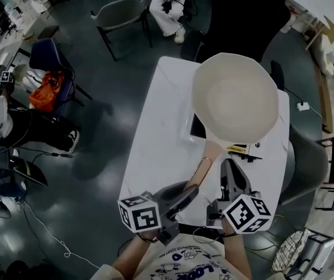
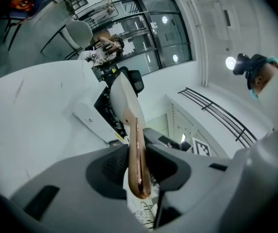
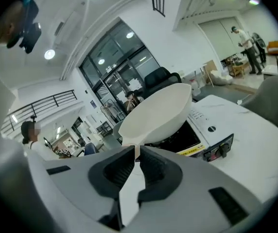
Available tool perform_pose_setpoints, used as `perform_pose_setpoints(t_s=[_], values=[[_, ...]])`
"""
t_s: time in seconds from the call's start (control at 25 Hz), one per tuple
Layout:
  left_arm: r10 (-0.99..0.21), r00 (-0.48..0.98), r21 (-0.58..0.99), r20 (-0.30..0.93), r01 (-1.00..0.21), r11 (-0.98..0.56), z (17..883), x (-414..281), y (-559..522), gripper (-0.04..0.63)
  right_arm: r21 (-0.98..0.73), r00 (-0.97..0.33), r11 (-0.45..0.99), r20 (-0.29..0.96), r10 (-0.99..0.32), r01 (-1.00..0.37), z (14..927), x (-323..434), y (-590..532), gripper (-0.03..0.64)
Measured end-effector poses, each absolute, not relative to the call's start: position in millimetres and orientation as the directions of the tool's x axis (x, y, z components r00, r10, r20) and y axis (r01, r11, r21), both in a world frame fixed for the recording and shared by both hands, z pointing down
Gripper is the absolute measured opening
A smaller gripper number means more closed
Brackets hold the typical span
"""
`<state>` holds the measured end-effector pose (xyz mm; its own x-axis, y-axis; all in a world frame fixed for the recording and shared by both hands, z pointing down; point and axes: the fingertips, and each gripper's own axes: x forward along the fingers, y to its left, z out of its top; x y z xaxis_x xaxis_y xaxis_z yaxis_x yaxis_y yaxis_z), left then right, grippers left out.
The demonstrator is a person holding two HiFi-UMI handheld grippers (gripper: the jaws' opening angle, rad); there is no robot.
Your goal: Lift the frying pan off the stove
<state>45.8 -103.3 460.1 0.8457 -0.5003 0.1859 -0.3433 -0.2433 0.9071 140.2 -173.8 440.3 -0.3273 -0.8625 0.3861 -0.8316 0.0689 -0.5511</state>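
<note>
A white frying pan (image 1: 235, 101) sits on a black portable stove (image 1: 195, 127) on the white table (image 1: 155, 127). Its copper-coloured handle (image 1: 205, 167) points toward me. My left gripper (image 1: 189, 194) is shut on the end of that handle (image 2: 138, 154), which stands edge-on between the pads, with the pan (image 2: 124, 98) beyond it. My right gripper (image 1: 230, 174) hovers just right of the handle, shut with nothing in it. In the right gripper view its closed jaws (image 3: 137, 152) point at the pan (image 3: 158, 110) and the stove (image 3: 197, 140) with its front knob (image 3: 221, 150).
A grey chair (image 1: 307, 156) stands right of the table, another (image 1: 117, 13) behind it. A seated person (image 1: 170, 2) is at the far end. A blue chair with an orange bag (image 1: 47, 86) and cables (image 1: 38, 156) lie on the floor at left.
</note>
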Motion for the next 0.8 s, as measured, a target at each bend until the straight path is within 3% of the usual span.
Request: perform_pose_setpoints(t_s=[0.16, 0.28, 0.44, 0.8], values=[[-0.509, 0.839, 0.903, 0.19, -0.353, -0.244, 460, 45, -100, 0.124, -0.631, -0.382, 0.072, 0.372, -0.846, -0.773, 443, 138, -176, 0.025], [-0.495, 0.847, 0.898, 0.195, -0.357, -0.257, 460, 46, -100, 0.124, -0.756, -0.44, 0.044, 0.331, -0.835, -0.653, 445, 134, -180, 0.026], [-0.485, 0.851, 0.894, 0.2, -0.361, -0.264, 459, 46, -102, 0.124, -0.872, -0.503, 0.012, 0.271, -0.821, -0.489, 449, 129, -187, 0.112], [-0.479, 0.853, 0.892, 0.207, -0.366, -0.265, 461, 43, -98, 0.124, -0.932, -0.558, -0.03, 0.242, -0.794, -0.361, 463, 122, -195, 0.164]])
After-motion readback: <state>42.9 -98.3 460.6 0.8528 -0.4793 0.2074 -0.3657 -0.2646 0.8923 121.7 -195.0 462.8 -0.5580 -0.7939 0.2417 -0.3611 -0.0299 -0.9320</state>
